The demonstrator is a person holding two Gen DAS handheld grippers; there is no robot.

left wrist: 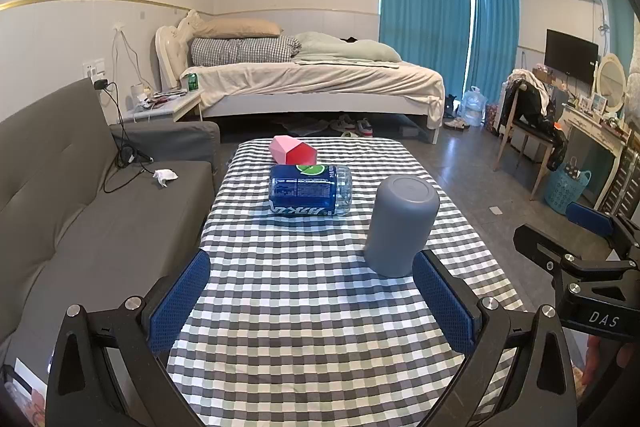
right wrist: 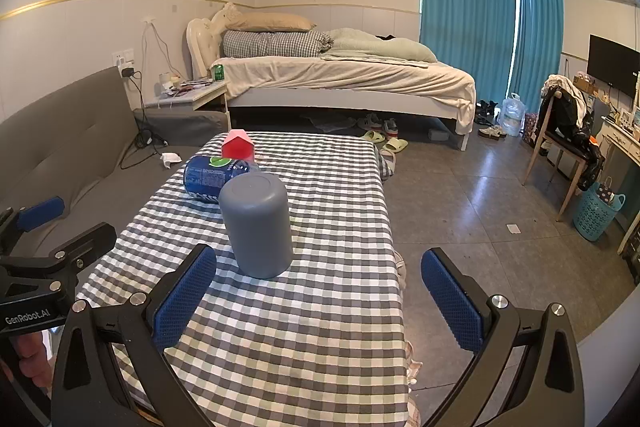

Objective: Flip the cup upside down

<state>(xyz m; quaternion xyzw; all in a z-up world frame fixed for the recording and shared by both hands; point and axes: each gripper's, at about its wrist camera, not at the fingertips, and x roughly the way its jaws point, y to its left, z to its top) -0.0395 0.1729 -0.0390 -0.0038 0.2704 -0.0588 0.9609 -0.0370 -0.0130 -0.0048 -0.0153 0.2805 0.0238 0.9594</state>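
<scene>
A grey cup [left wrist: 400, 225] stands upside down, base up, on the checked tablecloth [left wrist: 304, 307]; it also shows in the right wrist view [right wrist: 258, 225]. My left gripper [left wrist: 310, 303] is open and empty, just short of the cup, which sits ahead of its right finger [left wrist: 442, 301]. My right gripper [right wrist: 320, 301] is open and empty, with the cup ahead of its left finger [right wrist: 186, 295]. The right gripper also appears in the left wrist view [left wrist: 580, 247], to the right of the table.
A blue-labelled bottle [left wrist: 310, 190] lies on its side behind the cup, with a red and pink box [left wrist: 294, 151] behind that. A grey sofa [left wrist: 80, 195] runs along the table's left. Bare floor [right wrist: 480, 207] lies to the right, with a chair [right wrist: 560, 139] and a blue basket [right wrist: 596, 211].
</scene>
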